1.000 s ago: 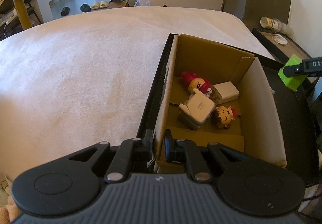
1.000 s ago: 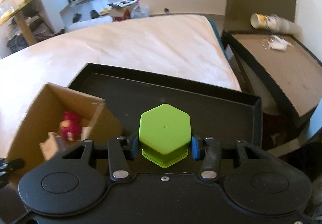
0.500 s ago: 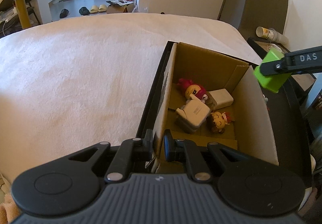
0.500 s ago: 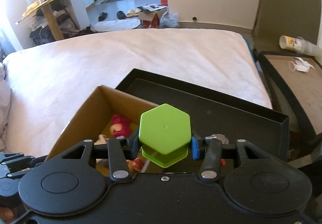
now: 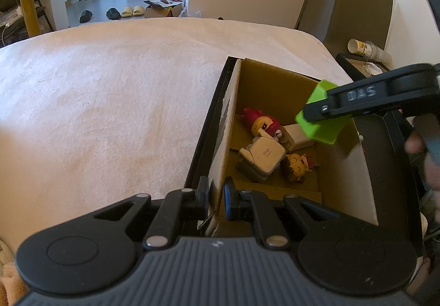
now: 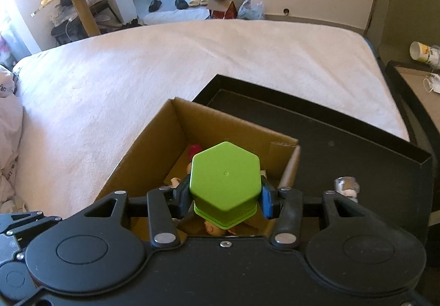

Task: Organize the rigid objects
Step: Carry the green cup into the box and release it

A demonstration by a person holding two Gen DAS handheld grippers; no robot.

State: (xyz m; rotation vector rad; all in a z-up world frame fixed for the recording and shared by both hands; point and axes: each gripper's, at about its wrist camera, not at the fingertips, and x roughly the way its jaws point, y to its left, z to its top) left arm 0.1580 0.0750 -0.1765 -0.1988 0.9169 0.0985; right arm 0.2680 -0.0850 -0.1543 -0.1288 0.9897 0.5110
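Green hexagonal block is sitting clamped between the pads of the right tongs, hanging above the open cardboard box, over its right-hand part as the left wrist view shows it. Left tongs are pinching the near-left wall of the box, fully closed on the cardboard, steadying it. Box is standing inside a black tray that is resting on the bed. Already lying on the box floor: a red-haired toy figure, a white charger block, a second white block, a brown-haired toy head. A small shiny item is lying on the tray right of the box; cannot tell what it is.

Step in hand, as I'm reading it: dropping the green block into the box. To do it well, the right tongs are needing to come a bit lower and further inside the box walls before opening, aiming for the bare cardboard at the far right, not onto the piled toys. Release gently so it isn't bouncing off the charger. Left tongs should be holding the wall firm so the box isn't tipping or sliding. Block looks rigid and light, with flat sides gripping well.
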